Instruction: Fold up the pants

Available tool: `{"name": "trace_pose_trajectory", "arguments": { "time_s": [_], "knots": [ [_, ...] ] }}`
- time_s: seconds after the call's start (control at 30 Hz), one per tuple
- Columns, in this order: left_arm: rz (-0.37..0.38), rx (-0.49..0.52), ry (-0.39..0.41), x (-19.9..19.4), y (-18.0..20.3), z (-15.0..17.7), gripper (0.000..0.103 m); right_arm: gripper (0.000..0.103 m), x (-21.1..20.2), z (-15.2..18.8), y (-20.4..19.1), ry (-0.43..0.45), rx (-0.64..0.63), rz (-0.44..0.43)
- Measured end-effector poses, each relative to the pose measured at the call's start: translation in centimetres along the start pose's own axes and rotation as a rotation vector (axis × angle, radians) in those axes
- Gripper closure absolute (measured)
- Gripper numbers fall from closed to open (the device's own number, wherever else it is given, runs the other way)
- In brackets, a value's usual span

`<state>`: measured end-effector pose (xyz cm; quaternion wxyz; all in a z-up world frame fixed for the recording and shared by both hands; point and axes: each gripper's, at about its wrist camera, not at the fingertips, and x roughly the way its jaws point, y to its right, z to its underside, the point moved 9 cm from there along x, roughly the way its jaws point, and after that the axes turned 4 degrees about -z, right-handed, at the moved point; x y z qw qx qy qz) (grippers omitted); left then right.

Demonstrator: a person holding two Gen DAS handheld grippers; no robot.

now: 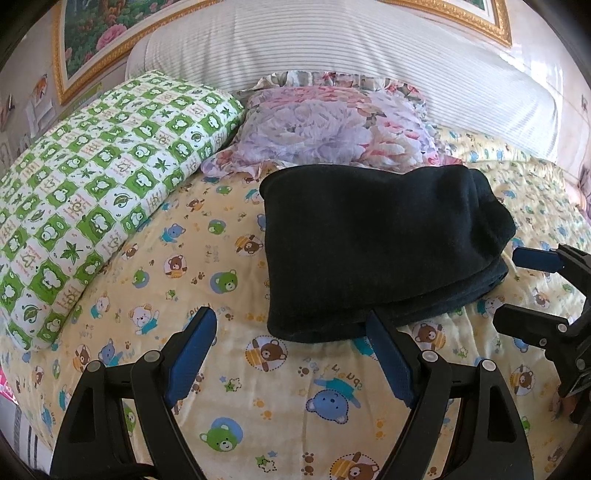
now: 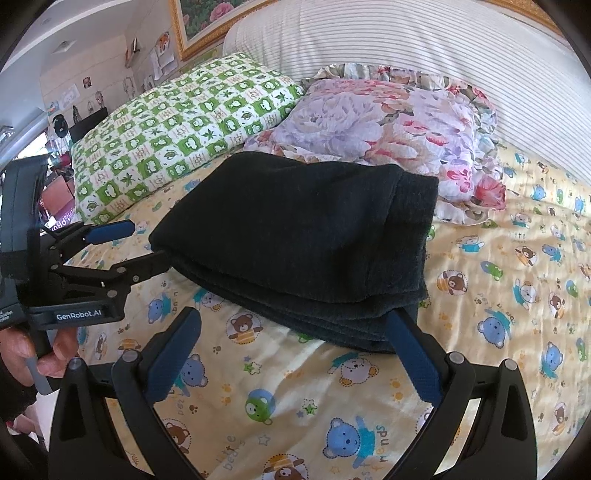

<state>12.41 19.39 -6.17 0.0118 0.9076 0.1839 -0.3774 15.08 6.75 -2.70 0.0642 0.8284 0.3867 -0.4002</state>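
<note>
The dark navy pants [image 1: 369, 240] lie folded into a thick stack of several layers on the yellow bear-print sheet [image 1: 229, 398]. My left gripper [image 1: 290, 321] stands open at the stack's near edge, its right fingertip [image 1: 373, 321] against the cloth. In the right wrist view the pants [image 2: 295, 229] fill the middle, and my right gripper [image 2: 295, 321] is open just before their front edge. The left gripper [image 2: 147, 242] shows at the stack's left side, jaws apart, lower finger touching the fold. The right gripper [image 1: 517, 286] appears open at the stack's right side.
A green-and-white checked pillow [image 1: 92, 206] lies at the left and a floral pillow [image 1: 325, 125] behind the pants. A striped headboard [image 1: 369, 48] and a gold-framed picture [image 1: 96, 33] stand beyond. A hand [image 2: 48, 354] holds the left gripper's handle. Bare sheet [image 2: 517, 277] extends right.
</note>
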Motion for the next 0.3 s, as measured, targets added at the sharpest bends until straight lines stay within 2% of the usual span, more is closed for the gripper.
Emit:
{"name": "trace_pose_trajectory", "arguments": {
  "time_s": [0.3],
  "knots": [
    [0.007, 0.01, -0.011, -0.23, 0.83, -0.42, 0.019, 0.002, -0.59, 0.27, 0.66, 0.008, 0.047, 0.009]
  ]
}}
